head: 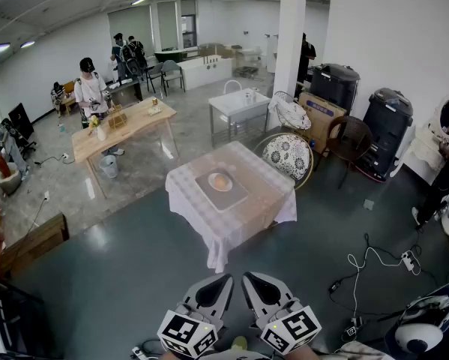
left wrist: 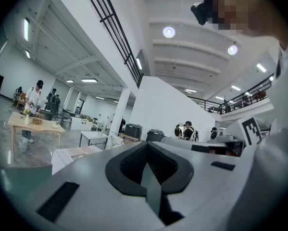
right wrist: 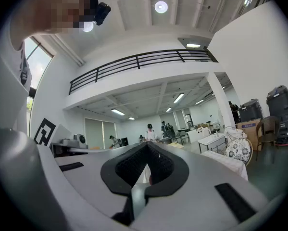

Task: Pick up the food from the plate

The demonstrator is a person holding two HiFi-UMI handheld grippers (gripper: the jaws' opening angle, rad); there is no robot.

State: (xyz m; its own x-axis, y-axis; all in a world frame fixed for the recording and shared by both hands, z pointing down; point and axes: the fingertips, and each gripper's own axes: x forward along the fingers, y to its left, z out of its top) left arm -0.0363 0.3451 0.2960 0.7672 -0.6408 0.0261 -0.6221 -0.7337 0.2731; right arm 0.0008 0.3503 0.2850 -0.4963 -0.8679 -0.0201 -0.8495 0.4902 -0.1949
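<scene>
1. Hovering side by side, the left gripper [head: 225,280] and the right gripper [head: 248,277] each have their jaws pinched fully together.
2. Nothing sits between either pair of jaws, and neither gripper touches anything.
3. The food [head: 220,179] lies on its plate [head: 228,185] on the cloth-covered table [head: 269,197], well ahead of both grippers' tips.

food [head: 220,180] — too small, kind unclear

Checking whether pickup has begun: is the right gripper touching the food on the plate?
Apart. The head view shows the right gripper low in frame, with a stretch of floor between it and the table where the food sits.
</scene>
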